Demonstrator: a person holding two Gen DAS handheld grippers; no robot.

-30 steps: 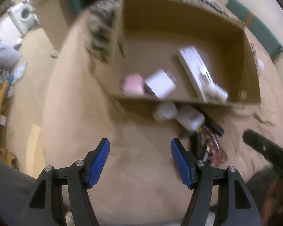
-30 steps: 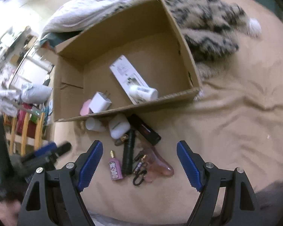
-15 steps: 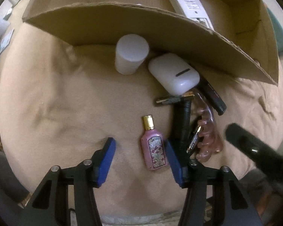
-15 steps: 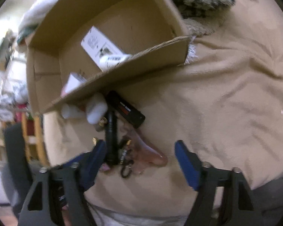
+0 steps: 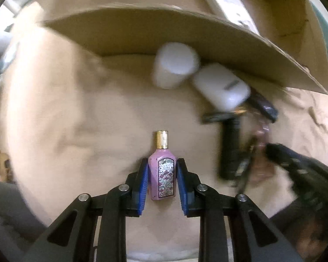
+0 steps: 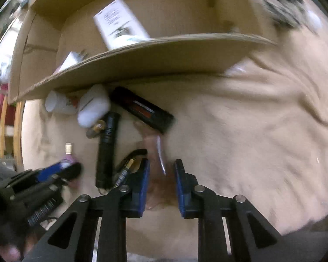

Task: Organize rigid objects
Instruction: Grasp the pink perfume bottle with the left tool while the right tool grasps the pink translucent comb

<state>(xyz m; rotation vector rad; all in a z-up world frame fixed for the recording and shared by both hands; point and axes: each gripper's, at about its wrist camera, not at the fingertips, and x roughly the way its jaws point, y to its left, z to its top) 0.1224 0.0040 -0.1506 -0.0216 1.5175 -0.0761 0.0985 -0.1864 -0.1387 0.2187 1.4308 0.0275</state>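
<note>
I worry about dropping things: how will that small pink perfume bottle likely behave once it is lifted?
The perfume bottle looks rigid and probably glass, so fragile if dropped. The left gripper has just closed its pads on the flat sides, which should resist rolling. Its glossy surface may be slippery, and the gold cap juts past the pads, so it might pivot.

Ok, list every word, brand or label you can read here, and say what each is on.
"GUCCI FLORA": label of the pink perfume bottle, between the left gripper's pads.
White carton in the cardboard box: printed lines, too blurred to read.
Black case with red label: unreadable.
</note>
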